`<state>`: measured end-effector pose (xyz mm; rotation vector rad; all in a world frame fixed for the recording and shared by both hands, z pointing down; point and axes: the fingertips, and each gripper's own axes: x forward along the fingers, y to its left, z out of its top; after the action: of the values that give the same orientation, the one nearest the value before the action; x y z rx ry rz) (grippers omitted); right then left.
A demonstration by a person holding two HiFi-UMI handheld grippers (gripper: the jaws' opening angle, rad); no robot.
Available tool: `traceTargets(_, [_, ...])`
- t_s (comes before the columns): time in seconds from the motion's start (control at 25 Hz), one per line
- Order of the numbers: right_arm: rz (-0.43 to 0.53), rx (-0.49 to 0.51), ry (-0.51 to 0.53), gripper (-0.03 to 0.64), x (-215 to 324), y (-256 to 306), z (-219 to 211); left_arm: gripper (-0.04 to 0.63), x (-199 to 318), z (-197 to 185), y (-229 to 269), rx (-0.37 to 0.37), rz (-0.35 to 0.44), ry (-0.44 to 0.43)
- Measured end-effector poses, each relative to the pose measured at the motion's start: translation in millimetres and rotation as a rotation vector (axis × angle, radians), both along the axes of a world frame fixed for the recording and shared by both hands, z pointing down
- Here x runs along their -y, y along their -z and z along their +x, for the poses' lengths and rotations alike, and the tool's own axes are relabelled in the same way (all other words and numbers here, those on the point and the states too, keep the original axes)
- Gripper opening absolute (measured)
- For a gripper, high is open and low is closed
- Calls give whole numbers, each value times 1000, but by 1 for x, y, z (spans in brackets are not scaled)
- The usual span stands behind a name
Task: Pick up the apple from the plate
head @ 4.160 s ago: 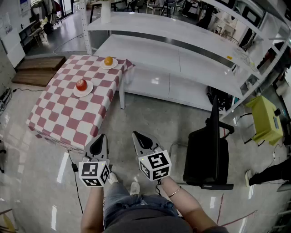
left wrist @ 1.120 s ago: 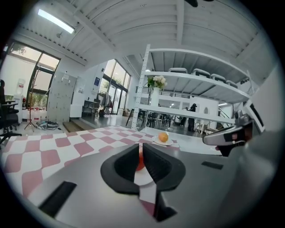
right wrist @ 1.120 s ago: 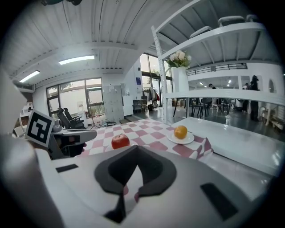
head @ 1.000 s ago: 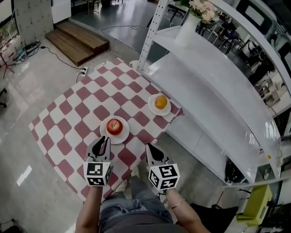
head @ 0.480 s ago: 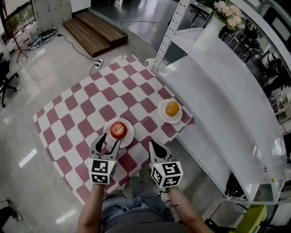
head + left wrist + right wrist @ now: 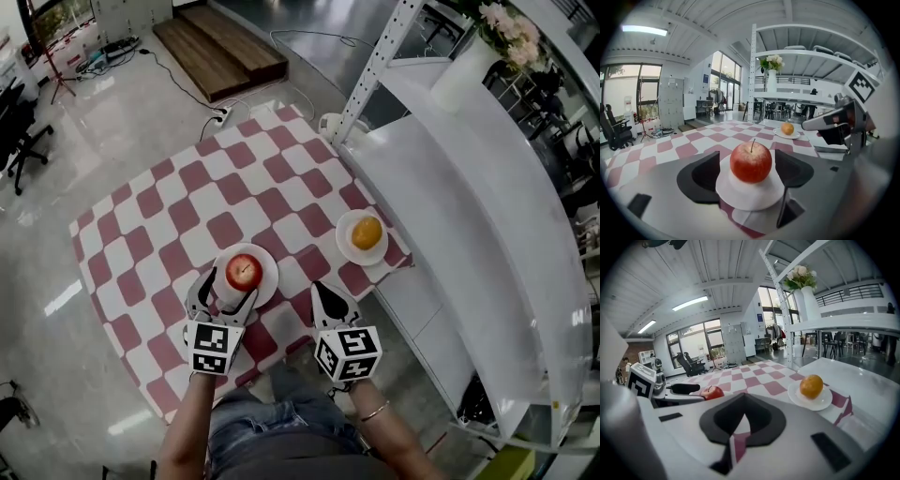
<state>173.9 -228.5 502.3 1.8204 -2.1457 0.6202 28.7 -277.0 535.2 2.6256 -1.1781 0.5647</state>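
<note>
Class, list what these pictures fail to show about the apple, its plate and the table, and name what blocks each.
- White round plate: head view, near rim under the left gripper, whose jaws have just been opening and now flank the red apple.
- Apple: right gripper view, mostly behind that gripper.
- Table: head view, top and legs covered by the red-and-white checked cloth.

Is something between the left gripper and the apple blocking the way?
Nothing visible does. The jaws of the left gripper have just been opening; the apple sits on its plate right at their tips, untouched.
</note>
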Motion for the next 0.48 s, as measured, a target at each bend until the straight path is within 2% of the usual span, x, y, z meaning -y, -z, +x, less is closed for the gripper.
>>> traceTargets(0.32, [-13, 7, 54, 9, 20, -6, 8, 380, 14, 15, -12, 9, -33, 23])
traceTargets(0.48, [-21, 9, 77, 9, 28, -8, 13, 385, 18, 23, -19, 44, -46, 29])
